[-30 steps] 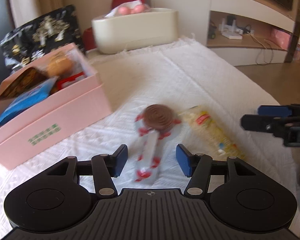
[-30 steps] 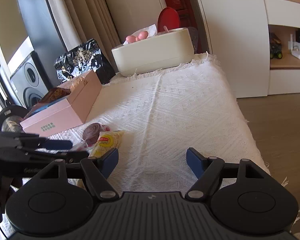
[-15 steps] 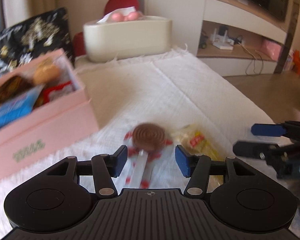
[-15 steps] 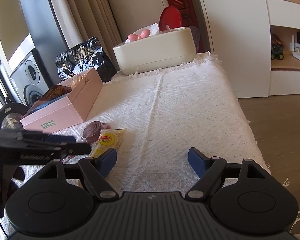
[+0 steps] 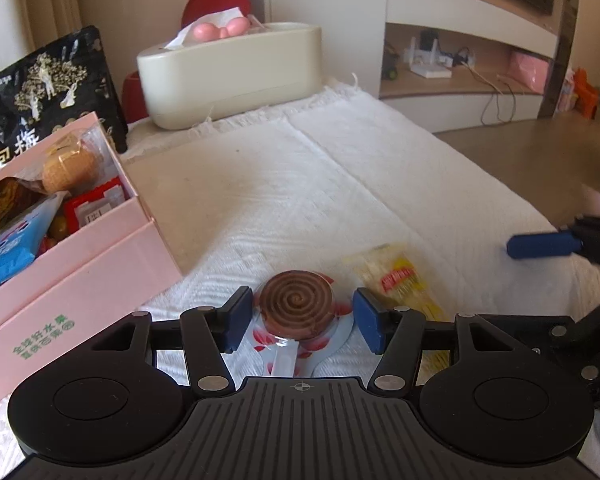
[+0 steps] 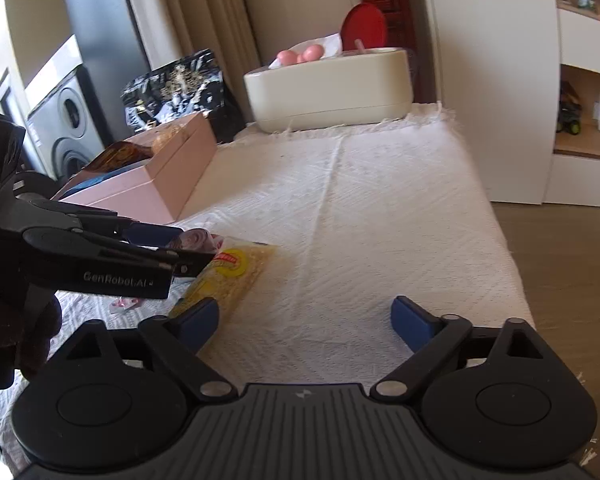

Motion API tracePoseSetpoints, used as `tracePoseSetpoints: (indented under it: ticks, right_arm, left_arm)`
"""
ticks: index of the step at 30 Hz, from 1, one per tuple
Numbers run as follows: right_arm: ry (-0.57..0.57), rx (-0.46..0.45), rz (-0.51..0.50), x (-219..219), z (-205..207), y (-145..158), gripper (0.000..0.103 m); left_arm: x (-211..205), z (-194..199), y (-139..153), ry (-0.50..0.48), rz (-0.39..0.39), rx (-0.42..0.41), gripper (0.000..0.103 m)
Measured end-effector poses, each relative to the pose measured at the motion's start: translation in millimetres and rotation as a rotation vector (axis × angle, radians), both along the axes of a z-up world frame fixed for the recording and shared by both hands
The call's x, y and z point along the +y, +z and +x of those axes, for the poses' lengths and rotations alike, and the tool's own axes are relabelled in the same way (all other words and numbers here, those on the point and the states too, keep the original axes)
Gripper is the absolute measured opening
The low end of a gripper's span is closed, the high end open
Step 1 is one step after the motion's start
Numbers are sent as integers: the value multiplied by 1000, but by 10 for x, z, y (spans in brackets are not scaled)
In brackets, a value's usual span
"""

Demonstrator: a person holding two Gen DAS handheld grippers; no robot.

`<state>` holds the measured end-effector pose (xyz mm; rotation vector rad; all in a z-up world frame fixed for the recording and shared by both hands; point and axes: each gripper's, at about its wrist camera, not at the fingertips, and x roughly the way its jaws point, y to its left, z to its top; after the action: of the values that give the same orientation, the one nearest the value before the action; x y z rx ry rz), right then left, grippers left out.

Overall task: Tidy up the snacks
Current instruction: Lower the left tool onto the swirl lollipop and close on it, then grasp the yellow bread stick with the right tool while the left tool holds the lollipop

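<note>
A brown spiral lollipop (image 5: 297,310) in a clear red-printed wrapper lies on the white cloth. My left gripper (image 5: 302,320) is open with its blue pads on either side of the lollipop head, apart from it. A yellow snack packet (image 5: 396,280) lies just right of it, also in the right wrist view (image 6: 230,276). The open pink box (image 5: 88,264) at left holds several snacks. My right gripper (image 6: 304,320) is open and empty above the cloth, beside the packet. The left gripper shows in the right wrist view (image 6: 168,246).
A cream tissue box (image 5: 228,72) stands at the back of the table. A black printed bag (image 5: 48,88) stands behind the pink box. The table's right edge (image 6: 512,248) drops to a wooden floor. A speaker (image 6: 64,120) stands far left.
My left gripper has moved forward and down so the lollipop head now lies between its pads. My right gripper has shifted a little toward the yellow packet.
</note>
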<state>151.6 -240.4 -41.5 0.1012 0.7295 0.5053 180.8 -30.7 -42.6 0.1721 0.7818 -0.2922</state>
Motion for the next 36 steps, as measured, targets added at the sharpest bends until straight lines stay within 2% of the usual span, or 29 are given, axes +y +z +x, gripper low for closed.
tracePoseSetpoints:
  ticks: [6, 10, 13, 17, 23, 25, 30, 36]
  right_arm:
    - [50, 23, 41, -65, 40, 1, 103]
    - [46, 31, 80, -110, 48, -4, 103]
    - [46, 29, 64, -88, 43, -1, 103]
    - [62, 33, 38, -61, 48, 7, 103]
    - [82, 19, -50, 43, 12, 24, 103]
    - [57, 13, -63, 22, -29, 56, 98]
    - [44, -37, -75, 52, -161, 166, 97]
    - [39, -12, -74, 343, -12, 187, 95]
  left_arm:
    - [92, -222, 43, 46, -33, 31, 60]
    - [191, -555, 58, 70, -6, 40, 60]
    - [313, -743, 56, 96, -20, 44, 60]
    - [426, -797, 49, 121, -63, 42, 61]
    - [332, -906, -15, 151, -37, -29, 62]
    - [345, -929, -24, 151, -45, -40, 62]
    - [424, -960, -32, 150, -99, -50, 61]
    - [420, -990, -50, 152, -107, -68, 61]
